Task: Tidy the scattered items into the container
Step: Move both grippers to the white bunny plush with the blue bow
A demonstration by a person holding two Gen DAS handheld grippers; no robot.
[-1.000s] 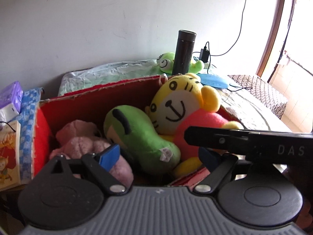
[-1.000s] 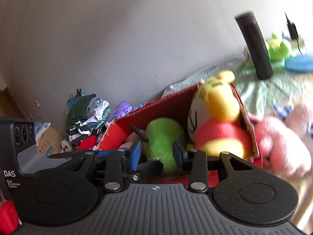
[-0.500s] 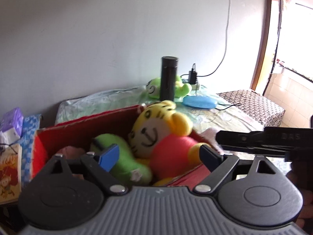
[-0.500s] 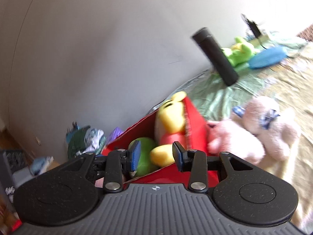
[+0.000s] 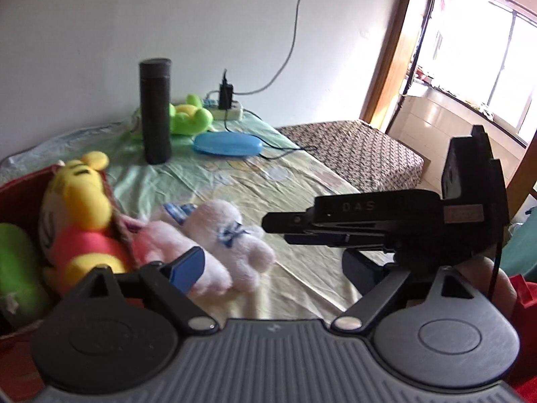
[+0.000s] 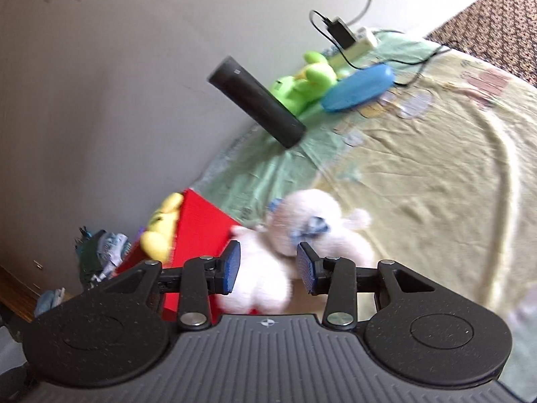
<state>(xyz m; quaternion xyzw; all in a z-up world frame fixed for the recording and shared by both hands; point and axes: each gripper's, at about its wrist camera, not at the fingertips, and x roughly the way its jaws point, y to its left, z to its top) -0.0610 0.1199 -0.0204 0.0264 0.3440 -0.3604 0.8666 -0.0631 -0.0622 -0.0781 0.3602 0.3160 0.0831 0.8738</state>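
Letters "DAS" readable on the right gripper [image 5: 335, 225] body, at 3 o'clock in the left wrist view. Red box [image 6: 201, 221] holding a yellow tiger plush [image 5: 77, 208] and a green plush [image 5: 16, 262]. White plush [image 6: 302, 225] lying on the sheet just outside the box, partly between the right gripper's parted blue pads [image 6: 231, 265], untouched. Left gripper [image 5: 268, 268] spread wide, holding nothing.
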